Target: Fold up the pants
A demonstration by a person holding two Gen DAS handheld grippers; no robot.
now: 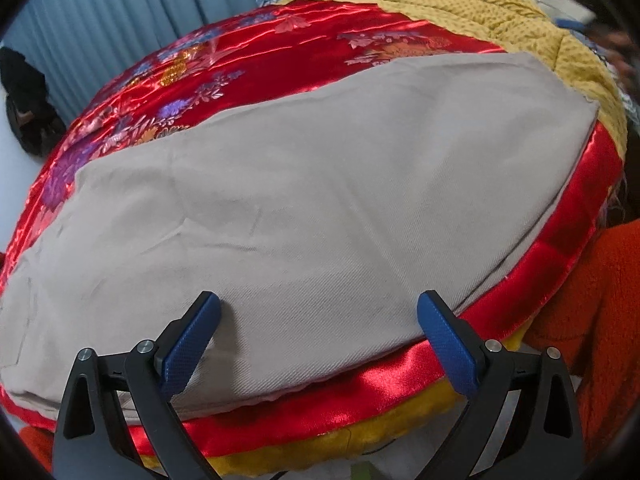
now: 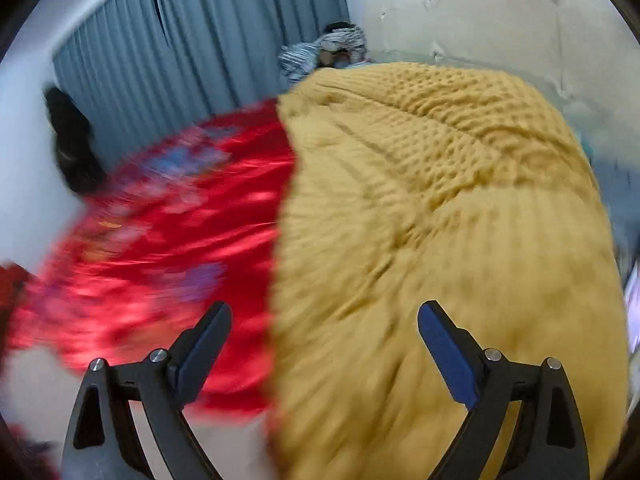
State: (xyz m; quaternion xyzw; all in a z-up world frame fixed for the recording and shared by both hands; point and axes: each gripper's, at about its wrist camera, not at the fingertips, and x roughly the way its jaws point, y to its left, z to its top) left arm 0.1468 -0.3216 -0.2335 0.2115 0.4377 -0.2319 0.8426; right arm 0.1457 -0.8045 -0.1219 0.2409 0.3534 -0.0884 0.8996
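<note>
Open right tool (image 2: 324, 320) over blurred, seemingly yellow blanket (image 2: 440, 220).

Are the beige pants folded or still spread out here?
Folded, it seems: the beige pants lie as one flat, compact panel on the red satin quilt, with no separate legs showing. How many layers, cannot tell.

- The flat beige twill pants (image 1: 304, 208) cover most of the shiny red floral satin quilt (image 1: 224, 68); nothing stands on them, so my left gripper (image 1: 318, 306) has clear room above.
- A bulky mustard waffle-knit blanket (image 2: 440, 220) heaps up on the right, under my wide-open right gripper (image 2: 324, 316).
- Grey-blue pleated curtains (image 2: 192, 52) close off the far side.
</note>
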